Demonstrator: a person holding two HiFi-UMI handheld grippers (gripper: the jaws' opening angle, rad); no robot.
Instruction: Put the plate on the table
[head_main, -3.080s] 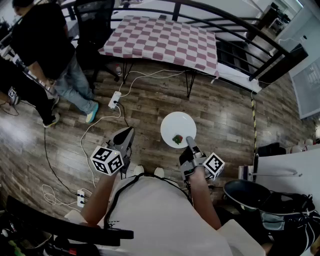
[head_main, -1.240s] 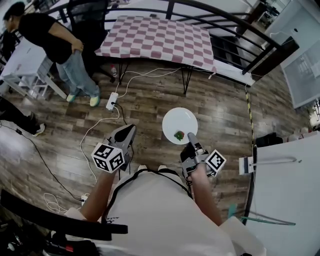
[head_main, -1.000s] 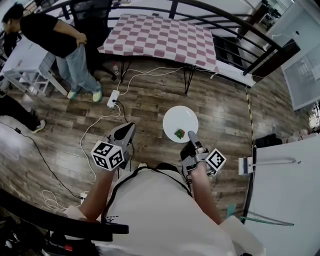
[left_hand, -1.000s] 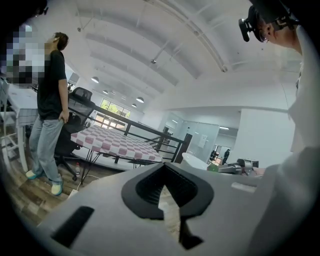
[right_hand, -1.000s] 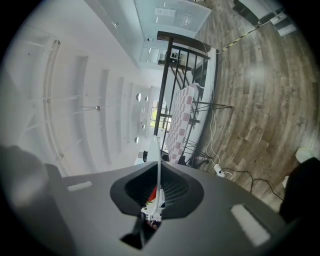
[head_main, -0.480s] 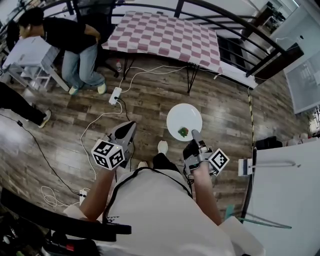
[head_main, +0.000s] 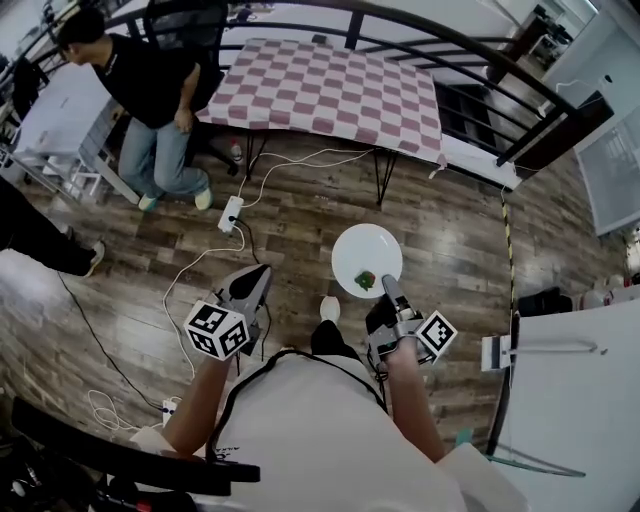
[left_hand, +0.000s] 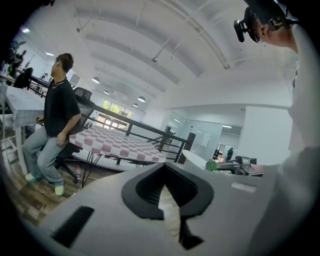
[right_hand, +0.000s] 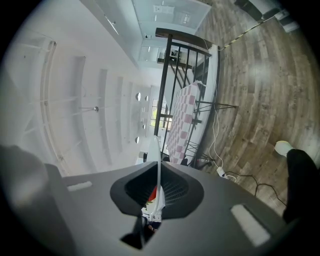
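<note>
In the head view a white plate (head_main: 367, 252) with a small green and red item (head_main: 366, 280) on it hangs level above the wooden floor. My right gripper (head_main: 389, 290) is shut on its near rim. The right gripper view shows the plate (right_hand: 156, 165) edge-on, pinched between the pads of the right gripper (right_hand: 155, 199). My left gripper (head_main: 251, 283) hangs at the left, shut on nothing, apart from the plate. In its own view the left gripper (left_hand: 168, 202) points toward the table with the red-and-white checkered cloth (left_hand: 116, 144). That table (head_main: 330, 85) stands ahead.
A person in a black shirt and jeans (head_main: 150, 90) stands by the table's left end, beside a black chair (head_main: 185, 25). A power strip (head_main: 231, 212) and white cables lie on the floor. A black railing (head_main: 480, 50) runs behind the table. A white tabletop (head_main: 580, 400) stands at the right.
The view has moved toward the checkered table while the plate stays in my right gripper. The person at the left has walked over beside the table. A foot has stepped forward below.
</note>
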